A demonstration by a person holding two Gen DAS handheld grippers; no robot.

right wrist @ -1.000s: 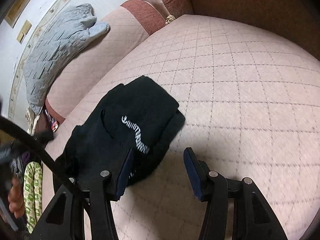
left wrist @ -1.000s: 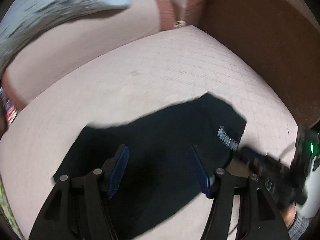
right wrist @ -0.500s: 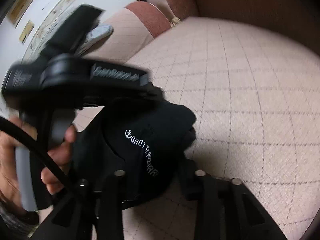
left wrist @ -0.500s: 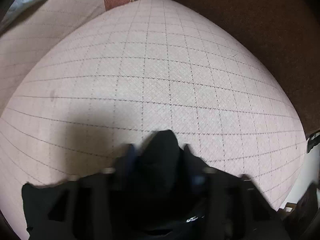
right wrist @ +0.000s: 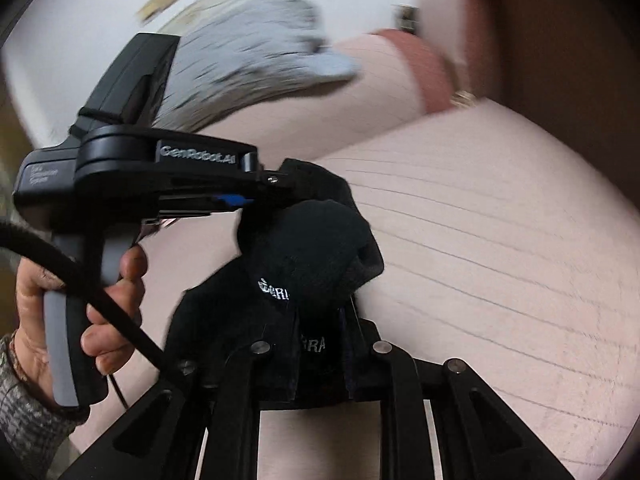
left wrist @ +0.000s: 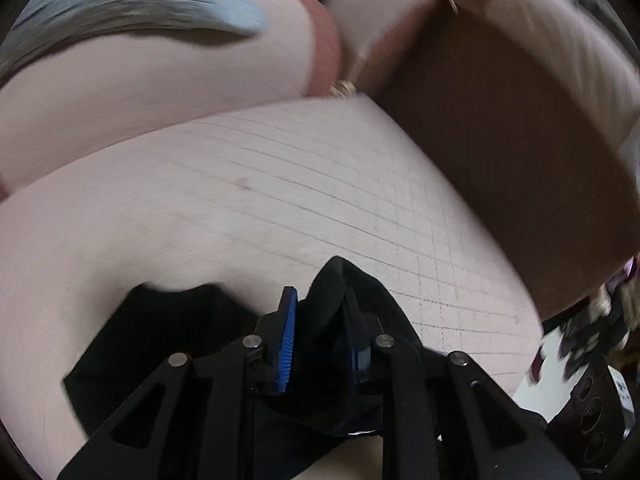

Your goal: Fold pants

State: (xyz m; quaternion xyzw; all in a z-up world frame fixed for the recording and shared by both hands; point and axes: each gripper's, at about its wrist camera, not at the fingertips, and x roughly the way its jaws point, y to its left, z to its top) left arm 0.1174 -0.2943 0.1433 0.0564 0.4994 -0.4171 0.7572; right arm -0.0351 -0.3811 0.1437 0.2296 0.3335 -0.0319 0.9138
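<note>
The black pants (right wrist: 308, 248) with white lettering are bunched up and held off the pink quilted sofa seat (right wrist: 500, 248). My right gripper (right wrist: 320, 340) is shut on a fold of the pants. My left gripper (left wrist: 320, 320) is shut on another bunch of the black pants (left wrist: 340, 292). In the right wrist view the left gripper (right wrist: 276, 184) reaches in from the left, held by a hand, and pinches the pants' upper edge.
A grey quilted cloth (right wrist: 248, 64) lies over the sofa's armrest (left wrist: 160, 92). The brown sofa back (left wrist: 500, 160) rises on the right. Cluttered items (left wrist: 592, 320) sit past the seat's right edge. The frames are motion-blurred.
Both grippers were open over the folded pants a second ago. They have shut on the pants and lifted them up off the seat.
</note>
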